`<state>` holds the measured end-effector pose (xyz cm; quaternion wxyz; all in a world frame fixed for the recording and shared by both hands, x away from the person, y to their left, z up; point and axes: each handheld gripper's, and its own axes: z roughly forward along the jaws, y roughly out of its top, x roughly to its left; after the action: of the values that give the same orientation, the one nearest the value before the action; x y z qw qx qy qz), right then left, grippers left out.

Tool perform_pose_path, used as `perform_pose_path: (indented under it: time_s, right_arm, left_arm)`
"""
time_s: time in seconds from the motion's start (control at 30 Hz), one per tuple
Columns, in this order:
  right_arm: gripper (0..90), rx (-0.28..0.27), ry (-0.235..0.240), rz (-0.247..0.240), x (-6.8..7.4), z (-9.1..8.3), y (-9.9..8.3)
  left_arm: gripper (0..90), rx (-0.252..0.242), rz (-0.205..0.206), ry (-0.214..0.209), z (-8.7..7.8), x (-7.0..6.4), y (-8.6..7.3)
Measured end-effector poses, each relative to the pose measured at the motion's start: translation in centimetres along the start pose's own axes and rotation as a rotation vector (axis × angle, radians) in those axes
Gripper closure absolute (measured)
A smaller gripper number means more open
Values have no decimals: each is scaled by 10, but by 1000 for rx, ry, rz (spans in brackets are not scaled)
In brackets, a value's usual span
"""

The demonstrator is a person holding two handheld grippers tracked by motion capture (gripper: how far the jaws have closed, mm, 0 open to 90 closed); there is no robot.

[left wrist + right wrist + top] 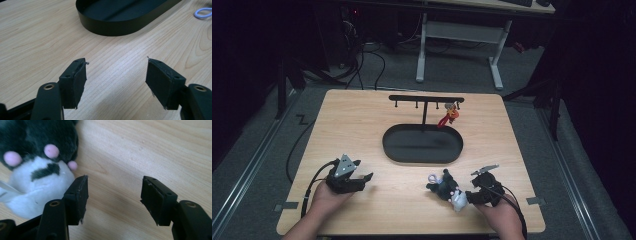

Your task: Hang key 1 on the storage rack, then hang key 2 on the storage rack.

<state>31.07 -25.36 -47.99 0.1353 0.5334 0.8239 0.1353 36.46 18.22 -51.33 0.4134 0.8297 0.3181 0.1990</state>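
A dark grey and white plush toy (449, 189) with pink spots lies near the table's front edge; in the right gripper view the plush toy (37, 162) is left of the jaws, touching the left one. My right gripper (473, 192) rests just right of it, open, with bare wood between its jaws (113, 195). My left gripper (364, 178) sits at the front left, open over bare table (116, 80). A black oval tray (422, 156) with a hook rack (427, 98) stands in the middle; a red and orange trinket (448, 116) hangs from the rack.
The tray's near wall (117, 26) lies ahead of the left gripper. A white loop (203, 13) lies at the far right of that view. A white-legged desk (459, 35) stands beyond the table. Cables trail off the table's left side.
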Motion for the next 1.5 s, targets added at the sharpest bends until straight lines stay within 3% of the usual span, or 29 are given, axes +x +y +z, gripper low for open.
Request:
perform_pose_path:
  time_s: [0.23, 0.43, 0.57, 0.67, 0.8, 0.93, 1.2, 1.37, 1.5]
  right_arm:
    - [355, 57, 51, 0, -9, 1, 8]
    - [334, 106, 59, -15, -11, 2, 13]
    - [307, 153, 78, -34, -8, 3, 15]
    - [301, 156, 104, -40, -5, -1, 16]
    - [268, 176, 94, -61, 0, -9, 19]
    - [266, 143, 64, -66, 4, -25, 25]
    - [255, 110, 83, -101, 20, -47, 32]
    - [233, 110, 109, -126, 33, -52, 38]
    - [181, 119, 148, -137, 45, -46, 42]
  left_arm:
    - [332, -4, -11, -10, 2, 1, 0]
    - [329, 11, -9, -7, -1, 2, -2]
    - [331, 17, 20, -1, -1, -2, -2]
    - [332, 17, 24, -1, 0, -3, -2]
    - [331, 24, 26, -2, -3, -4, -3]
    - [332, 16, 24, -2, -3, -5, -2]
    - [331, 29, 33, -5, 0, -7, -1]
    - [329, 34, 40, -1, -4, -7, -4]
    - [329, 34, 25, -3, -4, -4, -5]
